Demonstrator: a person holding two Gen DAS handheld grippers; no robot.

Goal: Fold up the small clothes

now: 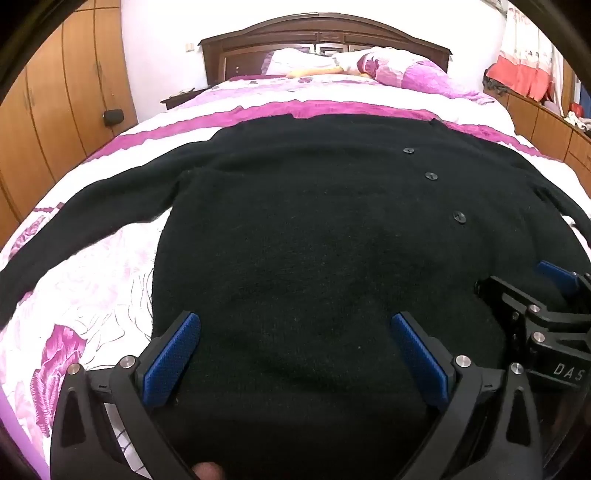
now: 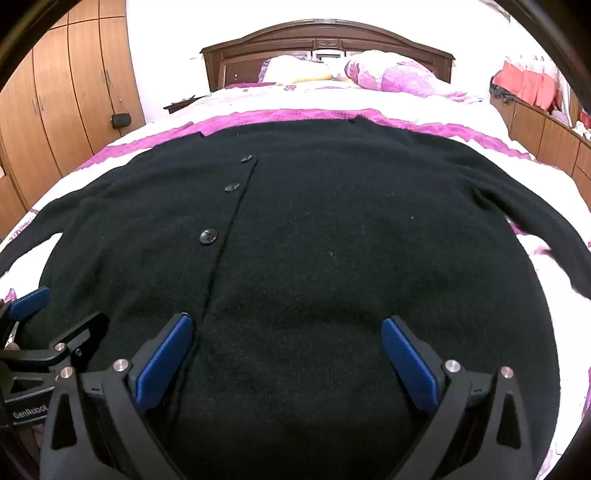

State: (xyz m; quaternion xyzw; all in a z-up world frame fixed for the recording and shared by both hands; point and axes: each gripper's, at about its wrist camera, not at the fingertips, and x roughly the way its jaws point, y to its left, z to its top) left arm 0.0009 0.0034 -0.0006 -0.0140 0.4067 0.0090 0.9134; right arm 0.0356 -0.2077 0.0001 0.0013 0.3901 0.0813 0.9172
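Note:
A black buttoned cardigan point(image 1: 314, 229) lies flat and spread on the bed, sleeves out to both sides; it also shows in the right wrist view point(image 2: 332, 240). Its buttons point(image 2: 208, 236) run up the front. My left gripper point(image 1: 295, 332) is open and empty over the cardigan's lower left part. My right gripper point(image 2: 288, 336) is open and empty over its lower right part. The right gripper also shows at the right edge of the left wrist view point(image 1: 554, 295). The left gripper shows at the left edge of the right wrist view point(image 2: 33, 321).
The bed has a white and purple floral cover point(image 1: 92, 280), with pillows point(image 1: 391, 70) and a dark wooden headboard point(image 1: 325, 33) at the far end. Wooden wardrobes point(image 1: 62, 96) stand on the left. A low wooden cabinet with clothes point(image 2: 535, 107) stands on the right.

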